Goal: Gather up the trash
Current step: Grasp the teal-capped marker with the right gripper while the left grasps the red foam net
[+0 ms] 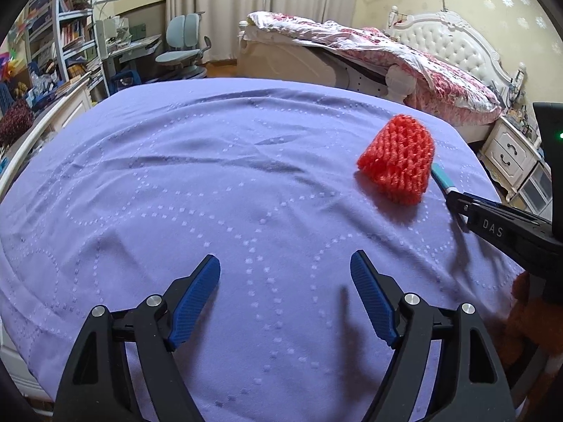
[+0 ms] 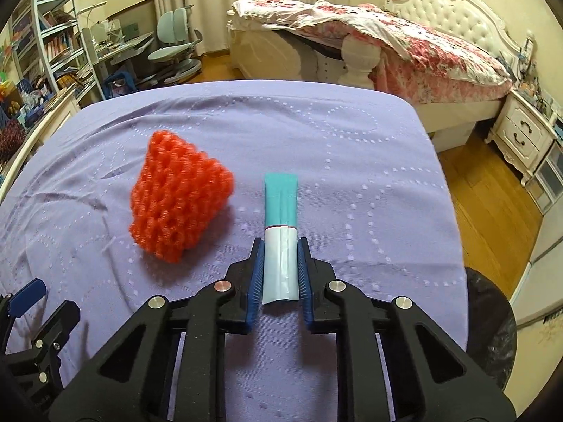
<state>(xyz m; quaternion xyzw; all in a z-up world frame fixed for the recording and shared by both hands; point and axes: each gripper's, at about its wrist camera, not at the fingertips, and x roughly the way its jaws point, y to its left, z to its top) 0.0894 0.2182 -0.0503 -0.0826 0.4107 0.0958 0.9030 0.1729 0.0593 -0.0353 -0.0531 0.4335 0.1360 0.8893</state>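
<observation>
One sachet [image 2: 280, 225] in right tool [image 2: 280, 246]

The purple cloth [image 1: 211, 183] on the table is lying flat and bare in front of the left gripper [image 1: 285, 263], so nothing is blocking its wide-apart fingers there. The red foam net [image 1: 397, 161] is standing to its right as the only obstacle, with the right gripper [image 2: 279, 246], closed around a teal wrapper [image 2: 279, 207], just beside the net.

Orange-red foam net [image 2: 179, 204]; teal-and-white wrapper [image 2: 280, 225]; lilac cloth [image 1: 211, 183] with dotted circle pattern; blue finger pads [image 1: 197, 295].
</observation>
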